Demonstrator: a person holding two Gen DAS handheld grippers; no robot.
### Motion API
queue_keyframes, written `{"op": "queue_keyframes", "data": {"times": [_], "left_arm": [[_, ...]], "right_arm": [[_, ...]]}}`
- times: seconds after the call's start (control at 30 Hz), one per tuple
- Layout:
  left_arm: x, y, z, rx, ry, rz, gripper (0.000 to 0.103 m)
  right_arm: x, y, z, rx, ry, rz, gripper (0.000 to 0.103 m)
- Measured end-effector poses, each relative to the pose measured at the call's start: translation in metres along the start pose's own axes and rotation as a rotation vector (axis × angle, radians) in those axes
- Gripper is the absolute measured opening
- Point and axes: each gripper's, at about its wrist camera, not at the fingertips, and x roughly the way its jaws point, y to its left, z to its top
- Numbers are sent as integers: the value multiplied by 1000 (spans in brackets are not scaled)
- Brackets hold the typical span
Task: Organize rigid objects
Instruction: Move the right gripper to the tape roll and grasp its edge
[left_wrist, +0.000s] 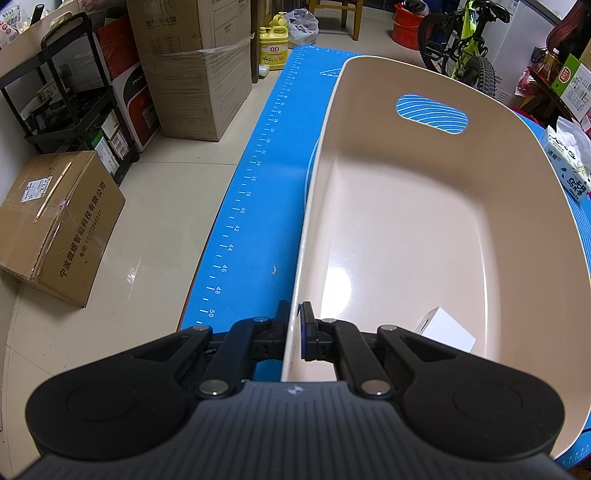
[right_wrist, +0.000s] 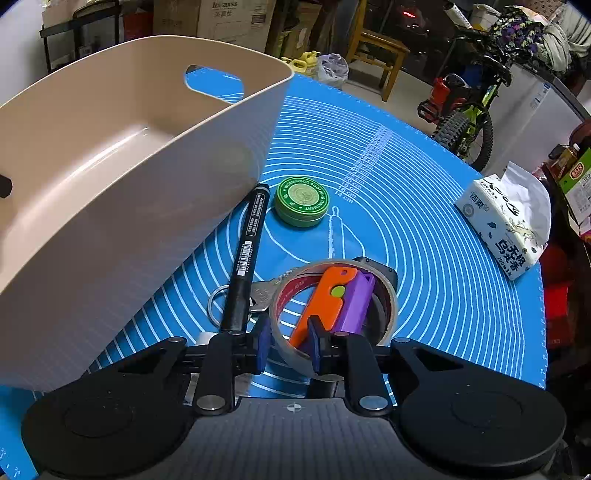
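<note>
A beige plastic bin (left_wrist: 424, 229) stands on the blue mat (left_wrist: 258, 206). My left gripper (left_wrist: 295, 328) is shut on the bin's near wall, one finger outside and one inside. A small white box (left_wrist: 448, 330) lies in the bin. In the right wrist view, my right gripper (right_wrist: 288, 345) is shut on the near wall of a tape roll (right_wrist: 388, 295). An orange and purple toy (right_wrist: 332, 299) lies in the roll's hole. A black marker (right_wrist: 247, 254), a key with ring (right_wrist: 258, 293) and a green tin (right_wrist: 302, 201) lie beside the bin (right_wrist: 110, 177).
A tissue pack (right_wrist: 506, 225) sits at the mat's right edge. The table's left edge drops to the floor, with cardboard boxes (left_wrist: 59, 225), a black shelf (left_wrist: 74, 96) and a yellow jug (left_wrist: 273, 48) there. A bicycle (right_wrist: 469, 107) and a wooden chair (right_wrist: 376, 48) stand beyond the far edge.
</note>
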Motion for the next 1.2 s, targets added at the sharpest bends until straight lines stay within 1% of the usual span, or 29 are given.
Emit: {"op": "queue_keyframes", "data": {"times": [0.2, 0.3, 0.37, 0.5, 0.53, 0.6, 0.67, 0.83, 0.93, 1.0, 1.1, 1.2], "left_arm": [[0, 0, 0, -2, -2, -1, 7], [0, 1, 1, -1, -2, -1, 7], [0, 1, 1, -2, -2, -1, 7], [0, 1, 1, -2, -2, -1, 7], [0, 1, 1, -2, -2, -1, 7], [0, 1, 1, -1, -2, -1, 7], [0, 1, 0, -2, -2, -1, 7], [0, 1, 0, -1, -2, 0, 7], [0, 1, 1, -2, -2, 0, 7], [0, 1, 1, -1, -2, 0, 7], [0, 0, 1, -2, -2, -1, 7], [-1, 0, 1, -2, -6, -1, 7]], "right_arm": [[-11, -15, -1, 46, -51, -29, 40], [-15, -26, -1, 92, -62, -15, 40], [-16, -29, -2, 99, -62, -16, 43], [-10, -25, -4, 85, -45, -21, 43], [-9, -23, -5, 81, -43, -21, 41], [-6, -18, -5, 64, -50, -19, 41], [-4, -13, -2, 44, -45, 4, 38], [2, 2, 5, -20, -32, 31, 38], [11, 9, 12, -53, 7, 14, 37], [18, 10, 15, -52, 32, 9, 37], [23, 8, 15, -44, 39, 3, 35], [25, 7, 15, -40, 47, -2, 29]]}}
